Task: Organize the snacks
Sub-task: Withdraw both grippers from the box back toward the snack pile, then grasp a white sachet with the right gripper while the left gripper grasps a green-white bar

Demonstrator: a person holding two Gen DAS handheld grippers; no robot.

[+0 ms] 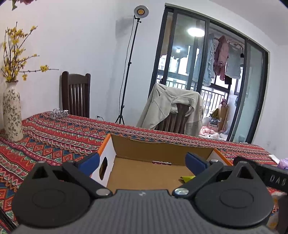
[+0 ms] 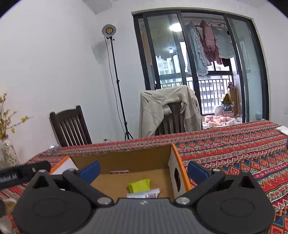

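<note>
Snacks: green packet (image 2: 139, 185) clear in right view only.

Open cardboard box (image 2: 126, 158) holds a yellow-green packet (image 2: 139, 185), white packet (image 2: 144, 194), red packet (image 2: 119, 171).

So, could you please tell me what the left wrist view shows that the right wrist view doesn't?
Only the left wrist view shows the whole flowered vase and a purple packet at far right. Only the right wrist view shows the white sachet in the box. Both show the cardboard box, yellow-green packet, draped chair and lamp stand.
</note>
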